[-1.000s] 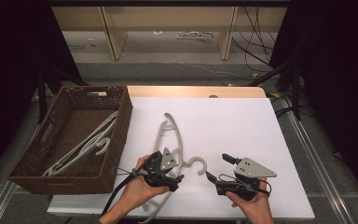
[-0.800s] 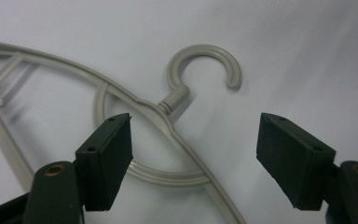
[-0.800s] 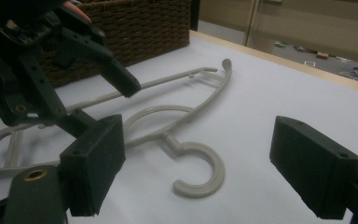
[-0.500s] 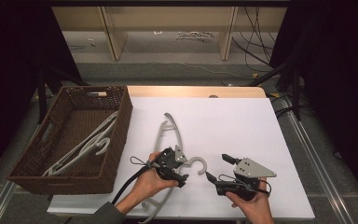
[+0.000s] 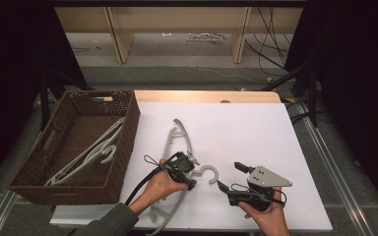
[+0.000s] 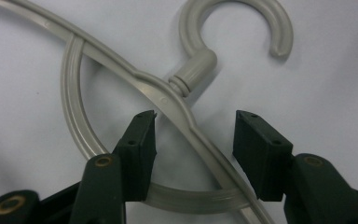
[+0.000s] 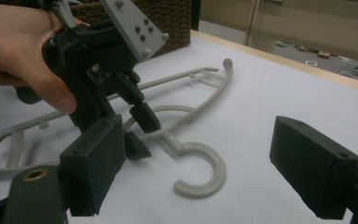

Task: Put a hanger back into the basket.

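Observation:
A grey plastic hanger (image 5: 179,132) lies flat on the white table, its hook (image 5: 209,172) pointing right. My left gripper (image 5: 193,173) is over the hanger's neck. In the left gripper view it (image 6: 193,135) is open, with one jaw on either side of the hanger's arm (image 6: 168,100) just below the hook (image 6: 242,18). My right gripper (image 5: 229,175) rests on the table to the right of the hook, open and holding nothing. The right gripper view shows its wide-apart jaws (image 7: 200,154), the hook (image 7: 205,175) between them farther off, and the left gripper (image 7: 141,132) beyond.
A brown wicker basket (image 5: 129,123) stands at the table's left side with more grey hangers (image 5: 93,150) inside. The white table top (image 5: 256,128) stretches beyond and to the right. Shelving and cables lie on the floor behind.
My left gripper has tipped down and shifted slightly onto the hanger's neck, its jaws now straddling the arm. The right gripper and the hanger have stayed put.

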A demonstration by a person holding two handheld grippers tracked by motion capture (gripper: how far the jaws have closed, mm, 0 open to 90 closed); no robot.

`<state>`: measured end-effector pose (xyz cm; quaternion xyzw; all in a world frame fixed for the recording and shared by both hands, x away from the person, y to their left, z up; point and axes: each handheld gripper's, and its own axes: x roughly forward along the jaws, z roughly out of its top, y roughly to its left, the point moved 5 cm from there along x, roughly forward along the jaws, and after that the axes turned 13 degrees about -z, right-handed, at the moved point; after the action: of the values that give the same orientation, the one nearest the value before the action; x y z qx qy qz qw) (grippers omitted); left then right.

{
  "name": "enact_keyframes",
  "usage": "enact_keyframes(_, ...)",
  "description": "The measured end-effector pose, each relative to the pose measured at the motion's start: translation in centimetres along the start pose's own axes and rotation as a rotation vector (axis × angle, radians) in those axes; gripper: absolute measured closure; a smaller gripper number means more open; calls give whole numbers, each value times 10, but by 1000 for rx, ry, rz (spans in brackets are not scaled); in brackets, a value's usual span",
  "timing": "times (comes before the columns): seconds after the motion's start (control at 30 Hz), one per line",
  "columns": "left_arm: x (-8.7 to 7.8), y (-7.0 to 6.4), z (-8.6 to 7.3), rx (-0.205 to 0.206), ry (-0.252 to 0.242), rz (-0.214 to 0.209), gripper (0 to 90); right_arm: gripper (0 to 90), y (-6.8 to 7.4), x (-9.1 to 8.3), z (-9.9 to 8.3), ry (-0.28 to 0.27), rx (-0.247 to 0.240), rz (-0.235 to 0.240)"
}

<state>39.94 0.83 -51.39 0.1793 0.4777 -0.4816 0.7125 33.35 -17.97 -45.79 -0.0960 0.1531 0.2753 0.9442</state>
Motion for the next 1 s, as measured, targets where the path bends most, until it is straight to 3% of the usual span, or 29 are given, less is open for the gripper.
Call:
enact_keyframes(0.2,-2,5,1,2,42,-12,533,190,0,0,0,-1,-2,4)
enact_keyframes(0.23,-1,3,2,-23,33,-20,535,190,1,0,0,-2,-2,3)
enact_keyframes(0.47,0,4,7,4,81,-28,575,190,1,0,0,-1,-1,5)
enact_keyframes(0.6,-1,6,7,-17,83,-49,586,190,1,0,0,-2,-4,4)
enact_keyframes(0.7,-2,11,8,-38,88,-66,635,191,1,0,1,-5,-10,4)
enact_keyframes(1.0,-3,18,11,-27,126,-85,733,191,1,1,0,-10,-9,5)
